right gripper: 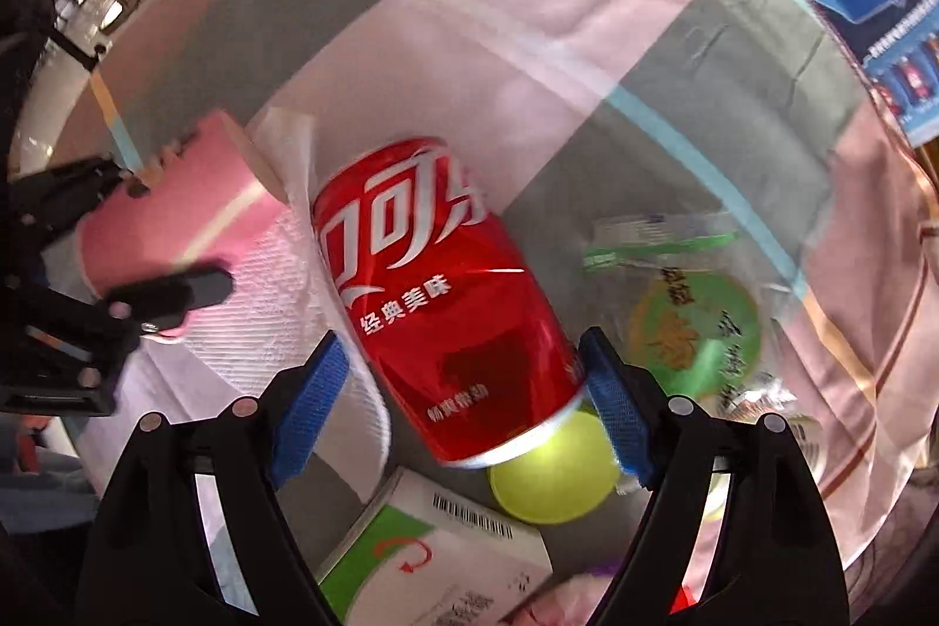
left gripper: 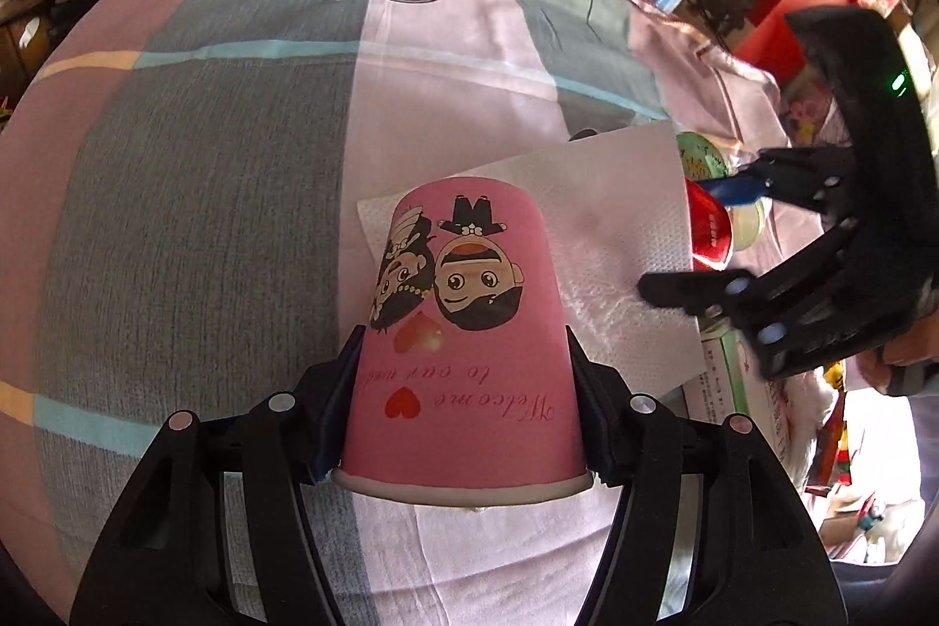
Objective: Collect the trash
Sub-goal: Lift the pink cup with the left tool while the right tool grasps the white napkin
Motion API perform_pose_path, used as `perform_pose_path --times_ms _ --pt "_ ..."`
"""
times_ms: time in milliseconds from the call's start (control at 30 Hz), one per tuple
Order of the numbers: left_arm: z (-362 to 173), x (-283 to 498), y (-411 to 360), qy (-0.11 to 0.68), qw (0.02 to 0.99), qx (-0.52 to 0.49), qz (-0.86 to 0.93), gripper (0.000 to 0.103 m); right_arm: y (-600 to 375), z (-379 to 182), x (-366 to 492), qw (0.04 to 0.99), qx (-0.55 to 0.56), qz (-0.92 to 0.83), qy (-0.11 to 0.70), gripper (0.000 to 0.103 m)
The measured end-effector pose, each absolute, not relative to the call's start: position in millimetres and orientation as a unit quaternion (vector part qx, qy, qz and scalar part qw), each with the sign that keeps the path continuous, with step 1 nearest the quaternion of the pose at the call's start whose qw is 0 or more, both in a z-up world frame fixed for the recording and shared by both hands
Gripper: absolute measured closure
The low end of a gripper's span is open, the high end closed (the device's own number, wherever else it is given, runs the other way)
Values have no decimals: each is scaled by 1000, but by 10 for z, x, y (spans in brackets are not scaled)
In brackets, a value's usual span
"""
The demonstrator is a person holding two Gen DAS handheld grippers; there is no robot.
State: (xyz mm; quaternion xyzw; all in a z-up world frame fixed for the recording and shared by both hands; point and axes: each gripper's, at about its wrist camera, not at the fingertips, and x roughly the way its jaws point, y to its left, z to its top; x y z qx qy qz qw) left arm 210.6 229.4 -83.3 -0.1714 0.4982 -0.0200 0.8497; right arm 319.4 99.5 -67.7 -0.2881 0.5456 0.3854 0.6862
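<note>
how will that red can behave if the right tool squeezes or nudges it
The red can lies on its side, so a nudge would probably roll it. Its glossy metal may slip between the right tool's pads. If empty, it's likely light and easily dented.

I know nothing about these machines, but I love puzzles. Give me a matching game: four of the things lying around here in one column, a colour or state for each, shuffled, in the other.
Things
1. pink paper cup
2. red soda can
3. white paper napkin
4. yellow-green ball

States
A. lying flat on the cloth, partly under the cup
B. round and plain, just under the can's lower end
C. clamped between two black fingers
D. tilted between open blue pads, left pad clear of it

Pairs: 1-C, 2-D, 3-A, 4-B
</note>
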Motion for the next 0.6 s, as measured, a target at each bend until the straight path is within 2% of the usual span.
perform_pose_path --times_ms 33,100,333,600 --pt "-835 2096 2311 497 850 -174 -18 39 991 -687 3199 689 -282 388 544 36" --pt "-840 2077 2337 495 850 -178 -16 39 951 -676 3210 688 -253 398 552 46" --pt "-825 2113 2217 500 850 -162 -26 39 607 -479 3073 696 -170 407 567 47" --pt "-866 2100 1680 513 841 -138 -104 39 26 -282 2758 714 -123 369 582 47"
